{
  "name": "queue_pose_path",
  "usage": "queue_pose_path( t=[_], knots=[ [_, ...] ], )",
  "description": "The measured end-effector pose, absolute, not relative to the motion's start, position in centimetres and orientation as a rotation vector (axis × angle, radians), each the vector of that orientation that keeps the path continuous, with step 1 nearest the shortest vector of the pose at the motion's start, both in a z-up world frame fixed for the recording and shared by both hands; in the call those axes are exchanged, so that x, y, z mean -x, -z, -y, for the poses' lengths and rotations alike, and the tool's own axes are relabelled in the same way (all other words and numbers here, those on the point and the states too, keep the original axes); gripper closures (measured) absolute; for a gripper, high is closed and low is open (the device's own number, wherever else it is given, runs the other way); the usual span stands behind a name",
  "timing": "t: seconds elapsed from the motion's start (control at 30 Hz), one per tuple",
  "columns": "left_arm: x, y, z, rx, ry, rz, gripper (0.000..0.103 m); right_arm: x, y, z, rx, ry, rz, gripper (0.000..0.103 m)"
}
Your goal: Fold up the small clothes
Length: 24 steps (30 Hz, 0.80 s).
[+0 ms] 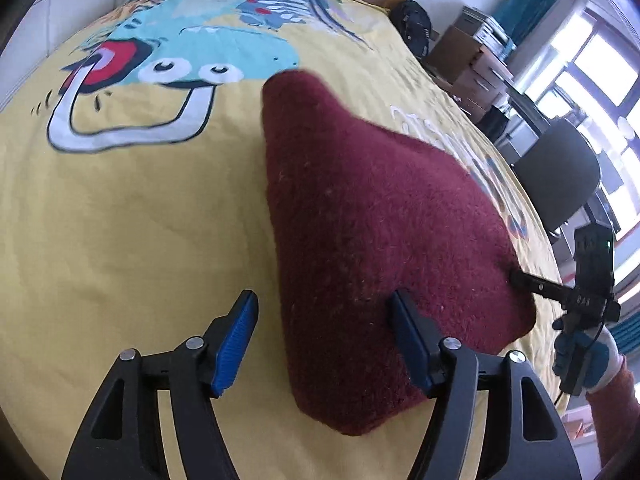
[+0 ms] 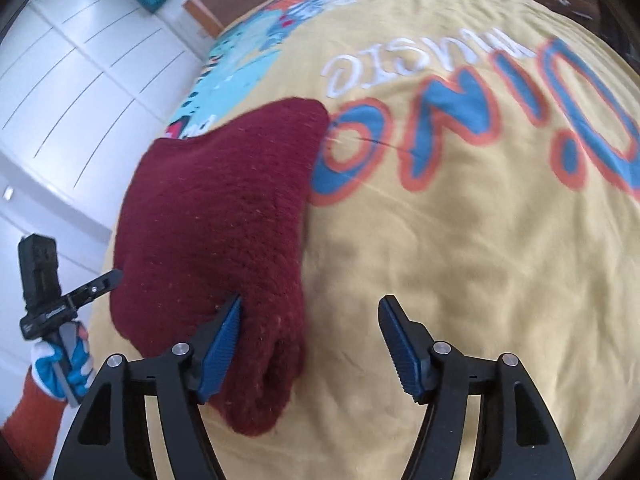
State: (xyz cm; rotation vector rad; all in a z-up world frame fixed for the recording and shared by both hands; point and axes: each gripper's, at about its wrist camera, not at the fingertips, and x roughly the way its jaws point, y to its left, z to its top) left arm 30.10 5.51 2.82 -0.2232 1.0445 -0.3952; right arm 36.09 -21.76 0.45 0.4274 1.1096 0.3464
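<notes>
A dark red knitted garment [image 1: 372, 236] lies folded on a yellow printed bedspread [image 1: 132, 220]; it also shows in the right wrist view [image 2: 216, 220]. My left gripper [image 1: 324, 344] is open, its jaws astride the garment's near left edge. My right gripper [image 2: 310, 344] is open, its left finger [image 2: 224, 340] against the garment's near right corner, its right finger over bare bedspread [image 2: 460, 260]. Each gripper shows in the other's view, at the garment's side: the right one [image 1: 520, 280] and the left one [image 2: 112, 278].
The bedspread carries a cartoon dinosaur print [image 1: 192, 52] and large "DINO MUSIC" letters [image 2: 460, 120]. Right of the bed stand a dark chair [image 1: 560, 176], cardboard boxes [image 1: 468, 60] and a black bag [image 1: 412, 28]. White cupboard doors [image 2: 72, 92] stand on the other side.
</notes>
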Motion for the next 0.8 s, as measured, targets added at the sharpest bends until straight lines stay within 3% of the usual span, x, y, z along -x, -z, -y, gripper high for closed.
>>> queue_pose_path(
  t=[0.43, 0.57, 0.67, 0.8],
  knots=[
    [-24.7, -7.5, -5.1, 0.154, 0.218, -0.944, 0.039, -31.0, -5.2, 19.3, -0.303, -0.133, -1.046, 0.032],
    [-21.6, -9.7, -5.0, 0.101, 0.164, -0.883, 0.031, -29.3, -7.1, 18.2, -0.276, -0.101, -1.005, 0.031],
    [-19.9, -10.9, -4.8, 0.080, 0.143, -0.849, 0.029, -26.5, -8.9, 17.8, -0.258, -0.065, -0.969, 0.026],
    [-17.2, -12.3, -4.6, 0.063, 0.117, -0.814, 0.016, -23.5, -10.6, 17.4, -0.231, -0.035, -0.931, 0.024]
  ],
)
